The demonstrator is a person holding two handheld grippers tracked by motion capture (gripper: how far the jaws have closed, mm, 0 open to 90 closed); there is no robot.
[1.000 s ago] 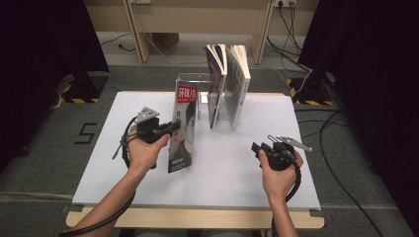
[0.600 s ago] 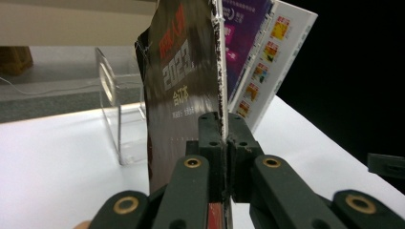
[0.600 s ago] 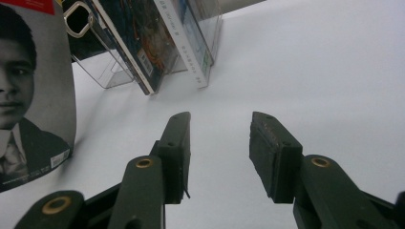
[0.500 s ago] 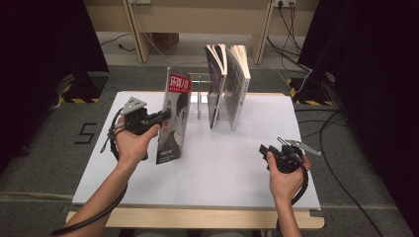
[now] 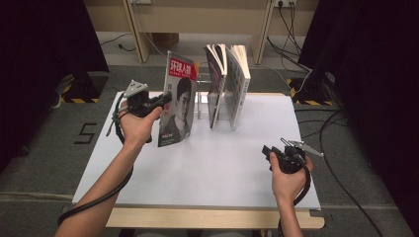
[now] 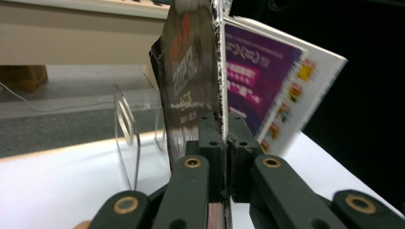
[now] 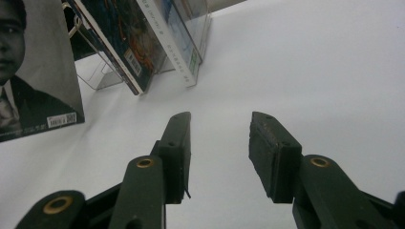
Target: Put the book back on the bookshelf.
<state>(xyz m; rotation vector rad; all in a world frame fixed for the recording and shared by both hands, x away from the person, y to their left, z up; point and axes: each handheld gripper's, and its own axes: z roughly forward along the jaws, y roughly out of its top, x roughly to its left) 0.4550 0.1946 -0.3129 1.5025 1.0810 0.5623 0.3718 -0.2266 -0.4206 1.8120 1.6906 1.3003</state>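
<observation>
A recording booth in a lab or studio, not a home.

A white tabletop [image 5: 207, 163] stands on grey carpet [image 5: 44, 163], walled in by black curtains [image 5: 44, 44] on both sides. Cables [image 5: 341, 163] trail across the floor to wall sockets [image 5: 284, 3], yellow-black hazard tape [image 5: 74, 100] marks the floor, and a taped number "5" [image 5: 87, 133] lies beside the table.

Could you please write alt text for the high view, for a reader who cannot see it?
The left tool is shut on an upright magazine with a portrait cover, held just left of a clear rack of magazines on a white table. The right tool sits open and empty near the table's right edge.
</observation>
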